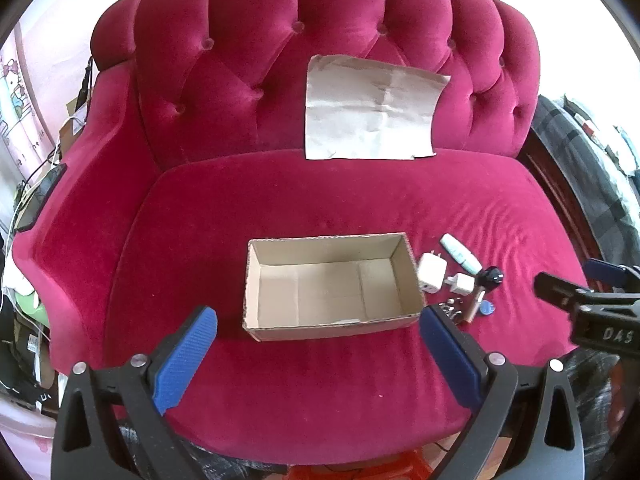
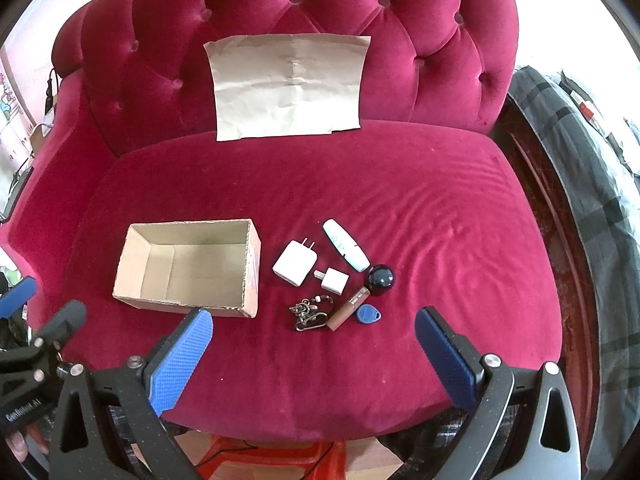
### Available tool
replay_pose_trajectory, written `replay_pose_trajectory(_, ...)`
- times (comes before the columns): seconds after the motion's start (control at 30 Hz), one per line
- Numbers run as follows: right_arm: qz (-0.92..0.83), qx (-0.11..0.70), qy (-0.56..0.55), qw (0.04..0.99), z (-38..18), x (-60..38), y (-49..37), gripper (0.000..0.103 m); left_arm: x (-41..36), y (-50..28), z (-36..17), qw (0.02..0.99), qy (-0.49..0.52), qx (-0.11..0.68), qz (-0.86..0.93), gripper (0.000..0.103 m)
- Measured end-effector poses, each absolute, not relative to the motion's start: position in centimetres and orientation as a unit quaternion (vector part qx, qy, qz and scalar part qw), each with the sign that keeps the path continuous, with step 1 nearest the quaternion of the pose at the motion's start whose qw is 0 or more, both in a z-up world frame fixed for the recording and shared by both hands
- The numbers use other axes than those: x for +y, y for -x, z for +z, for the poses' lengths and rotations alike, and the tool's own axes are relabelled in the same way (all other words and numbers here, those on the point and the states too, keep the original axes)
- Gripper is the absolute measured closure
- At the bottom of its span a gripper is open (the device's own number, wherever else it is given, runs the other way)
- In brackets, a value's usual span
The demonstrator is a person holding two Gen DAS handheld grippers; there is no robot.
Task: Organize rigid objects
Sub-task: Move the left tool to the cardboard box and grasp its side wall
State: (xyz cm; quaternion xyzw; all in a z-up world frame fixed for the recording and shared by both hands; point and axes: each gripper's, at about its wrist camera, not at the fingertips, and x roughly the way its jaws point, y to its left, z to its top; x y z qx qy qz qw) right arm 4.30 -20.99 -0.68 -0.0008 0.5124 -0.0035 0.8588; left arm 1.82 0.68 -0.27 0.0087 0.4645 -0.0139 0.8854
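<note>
An empty open cardboard box [image 1: 332, 286] [image 2: 188, 266] sits on the red sofa seat. To its right lie small objects: a large white charger [image 2: 295, 262] [image 1: 431, 272], a small white plug [image 2: 335, 280] [image 1: 464, 283], a pale mint tube [image 2: 346, 245] [image 1: 460, 254], a black ball [image 2: 381, 279] [image 1: 493, 275], a brown lip gloss tube [image 2: 348, 307], a blue key fob [image 2: 368, 314] [image 1: 486, 309] and a metal key chain [image 2: 310, 312]. My left gripper [image 1: 318, 356] is open in front of the box. My right gripper [image 2: 314, 354] is open in front of the small objects.
A sheet of brown paper [image 2: 290, 84] [image 1: 372, 110] leans on the tufted sofa back [image 2: 160, 64]. A dark wooden frame with a grey plaid blanket [image 2: 580, 184] stands right of the sofa. Cables and clutter [image 1: 28, 200] lie left. A red stool [image 2: 280, 458] is below the seat edge.
</note>
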Motion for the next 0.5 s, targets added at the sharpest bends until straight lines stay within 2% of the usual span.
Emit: replay_pose_trajectory(0.5, -0.025, 0.536, 0.0, 0.844, -4.7, -23.6, -7.8, 0.0, 5.0, -6.4, -6.9, 0.86, -0.013, 0.51, 0.023, 0.0)
